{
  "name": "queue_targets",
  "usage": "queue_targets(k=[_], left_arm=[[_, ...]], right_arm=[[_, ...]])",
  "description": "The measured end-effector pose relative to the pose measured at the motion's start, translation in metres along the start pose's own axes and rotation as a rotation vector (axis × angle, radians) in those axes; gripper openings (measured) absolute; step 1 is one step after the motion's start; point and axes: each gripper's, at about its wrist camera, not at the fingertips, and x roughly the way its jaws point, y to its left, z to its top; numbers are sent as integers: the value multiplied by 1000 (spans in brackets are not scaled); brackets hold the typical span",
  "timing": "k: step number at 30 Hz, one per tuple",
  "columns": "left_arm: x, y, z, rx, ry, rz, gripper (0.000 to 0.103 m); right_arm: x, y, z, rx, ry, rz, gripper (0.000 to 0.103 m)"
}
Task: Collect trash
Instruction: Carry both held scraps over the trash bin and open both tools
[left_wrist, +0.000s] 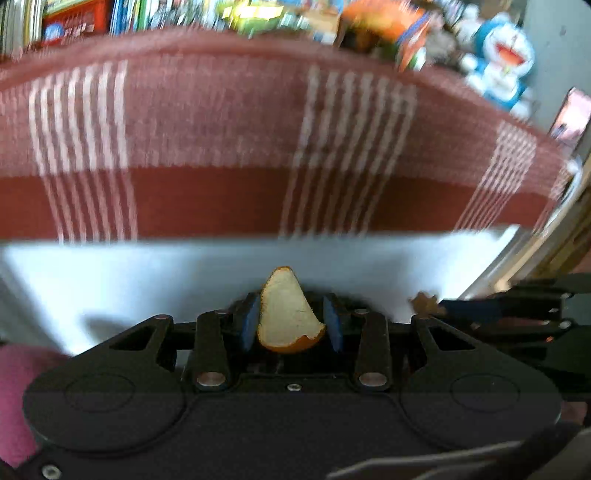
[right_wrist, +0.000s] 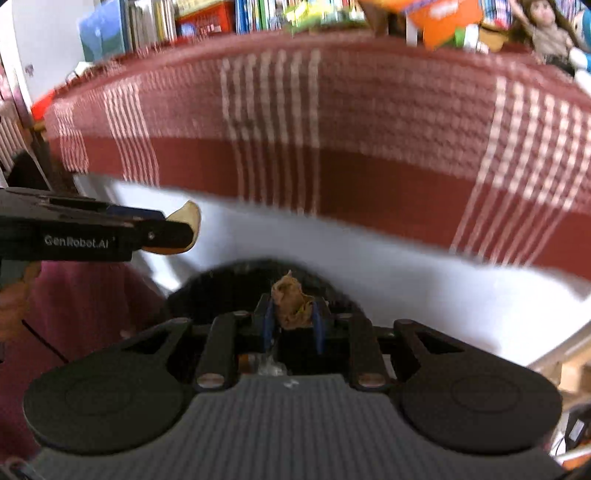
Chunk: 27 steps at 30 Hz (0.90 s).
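My left gripper is shut on an orange peel, pale pith facing the camera, held over the white table surface. From the right wrist view the left gripper enters at the left with the orange peel sticking out of its tip. My right gripper is shut on a crumpled brown scrap, above a dark round opening, perhaps a bin. In the left wrist view the right gripper shows at the right edge with the brown scrap.
A red cloth with white stripes covers the table beyond the white surface. Books and toys line the back. A pink sleeve shows at lower left, and dark red clothing beside the dark opening.
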Motion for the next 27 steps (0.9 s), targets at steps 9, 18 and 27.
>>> queue_targets(k=[9, 18, 27], left_arm=[[42, 9, -25, -57, 133, 30, 36], [65, 2, -38, -65, 208, 39, 36], [64, 2, -39, -65, 218, 40, 36]], right_arm=[[36, -1, -18, 31, 97, -28, 28], [58, -4, -25, 54, 155, -10, 28], [60, -6, -25, 75, 161, -8, 29]])
